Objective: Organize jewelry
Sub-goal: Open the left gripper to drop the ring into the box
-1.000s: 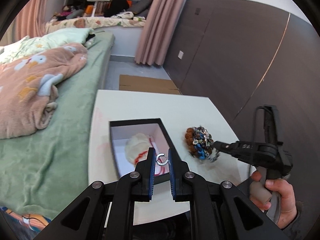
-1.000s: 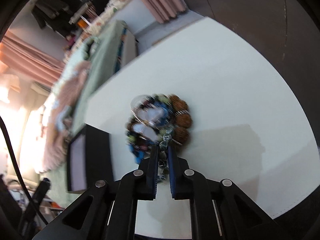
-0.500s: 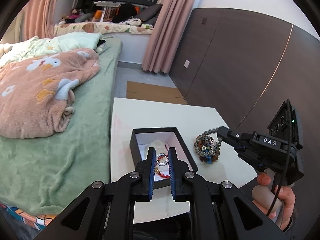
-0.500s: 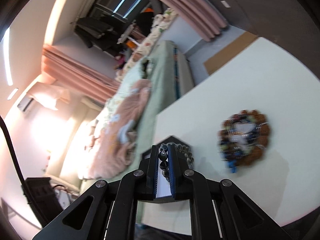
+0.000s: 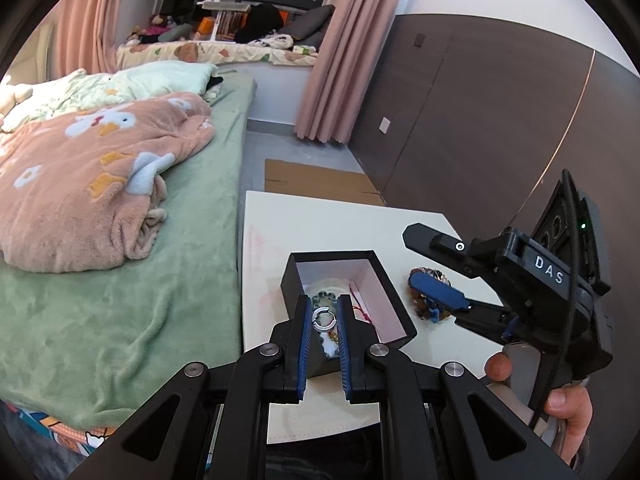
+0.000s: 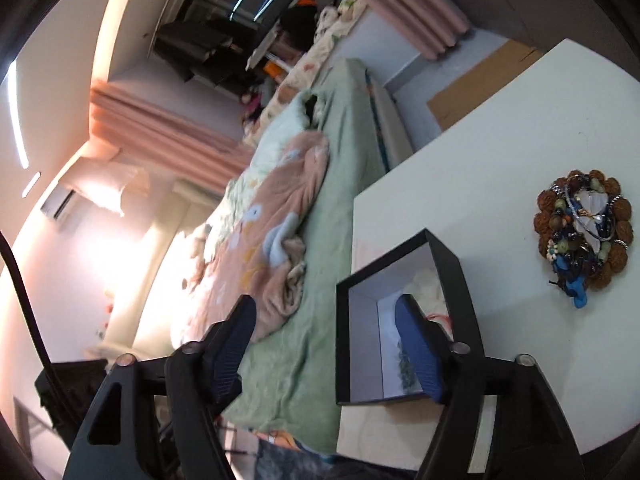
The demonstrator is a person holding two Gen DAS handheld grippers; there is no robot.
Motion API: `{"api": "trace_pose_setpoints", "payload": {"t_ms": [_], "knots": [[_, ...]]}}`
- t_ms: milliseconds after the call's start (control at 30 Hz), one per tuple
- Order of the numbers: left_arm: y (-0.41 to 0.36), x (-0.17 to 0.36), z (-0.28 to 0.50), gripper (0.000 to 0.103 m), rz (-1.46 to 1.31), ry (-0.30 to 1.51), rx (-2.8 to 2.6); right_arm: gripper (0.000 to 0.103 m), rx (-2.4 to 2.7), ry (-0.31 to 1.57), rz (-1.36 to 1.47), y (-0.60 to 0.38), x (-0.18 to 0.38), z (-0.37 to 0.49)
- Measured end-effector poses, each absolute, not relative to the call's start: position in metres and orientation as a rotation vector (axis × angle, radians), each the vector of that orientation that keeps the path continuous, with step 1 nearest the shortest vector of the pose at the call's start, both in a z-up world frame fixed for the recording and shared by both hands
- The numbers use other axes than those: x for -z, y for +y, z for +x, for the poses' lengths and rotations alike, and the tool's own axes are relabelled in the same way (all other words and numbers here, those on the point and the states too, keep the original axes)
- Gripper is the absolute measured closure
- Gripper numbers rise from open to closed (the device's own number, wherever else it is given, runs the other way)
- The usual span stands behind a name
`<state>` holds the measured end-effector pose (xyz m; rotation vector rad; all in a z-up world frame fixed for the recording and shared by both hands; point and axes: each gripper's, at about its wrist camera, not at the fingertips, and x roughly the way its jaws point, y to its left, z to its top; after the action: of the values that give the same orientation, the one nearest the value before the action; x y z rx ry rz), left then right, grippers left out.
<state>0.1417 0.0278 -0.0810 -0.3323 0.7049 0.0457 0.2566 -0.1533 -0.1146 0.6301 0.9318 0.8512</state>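
Note:
A black jewelry box (image 5: 394,294) with a white inside stands open on the white table (image 5: 320,220). It holds a pale bracelet, a red cord and a dark bead bracelet (image 5: 329,297). My left gripper (image 5: 323,316) is shut on a small silver ring (image 5: 324,318) above the box's near edge. My right gripper (image 6: 326,328) is open and empty above the box (image 6: 460,280); it also shows in the left wrist view (image 5: 424,260). A pile of bead bracelets (image 6: 584,232) lies on the table right of the box.
A bed with a green sheet (image 5: 120,300) and a pink blanket (image 5: 88,184) runs along the table's left side. A dark wall panel (image 5: 500,120) stands to the right. Flat cardboard (image 5: 316,180) lies on the floor beyond the table.
My right gripper carried a bead bracelet from the pile to the box, opened and let it go. My left gripper stayed shut on the ring and drew back a little.

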Motion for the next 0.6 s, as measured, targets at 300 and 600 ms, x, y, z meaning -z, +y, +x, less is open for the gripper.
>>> {"api": "trace_pose_setpoints", "payload": {"t_ms": [300,600], "knots": [[0.01,0.089,0.164,0.09,-0.313,0.745,-0.017,0.031,-0.774,0.906,0.544,-0.183,0.105,0.261],[-0.001,0.079,0.198,0.08,-0.335,0.74,0.021,0.03,-0.717,0.89,0.572,-0.235,0.098,0.272]]}}
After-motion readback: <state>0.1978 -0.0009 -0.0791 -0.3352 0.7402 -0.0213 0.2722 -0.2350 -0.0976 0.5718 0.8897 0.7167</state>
